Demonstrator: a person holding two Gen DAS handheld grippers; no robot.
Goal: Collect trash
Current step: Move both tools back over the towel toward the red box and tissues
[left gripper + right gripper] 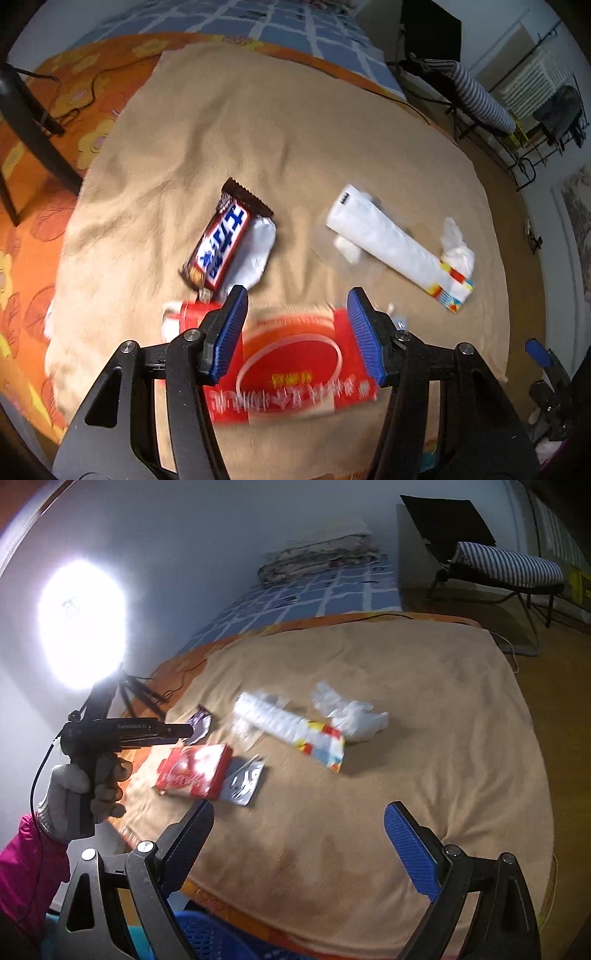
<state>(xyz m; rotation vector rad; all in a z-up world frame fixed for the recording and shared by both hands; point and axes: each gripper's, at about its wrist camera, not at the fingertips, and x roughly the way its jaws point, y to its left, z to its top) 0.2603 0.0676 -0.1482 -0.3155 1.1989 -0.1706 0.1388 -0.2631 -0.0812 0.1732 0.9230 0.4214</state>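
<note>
A red packet lies on the tan blanket, and my left gripper is open just above it, fingers on either side of its far part. A brown candy wrapper lies beyond it, and a long white wrapper with crumpled tissue lies to the right. In the right wrist view the red packet, a grey foil wrapper, the white wrapper and the tissue lie on the blanket. My right gripper is open and empty near the bed's front edge.
A blue plastic basket sits below the bed edge under my right gripper. The left hand-held gripper shows at the left, by a bright lamp. An orange sheet, cables and a striped ironing board surround the blanket.
</note>
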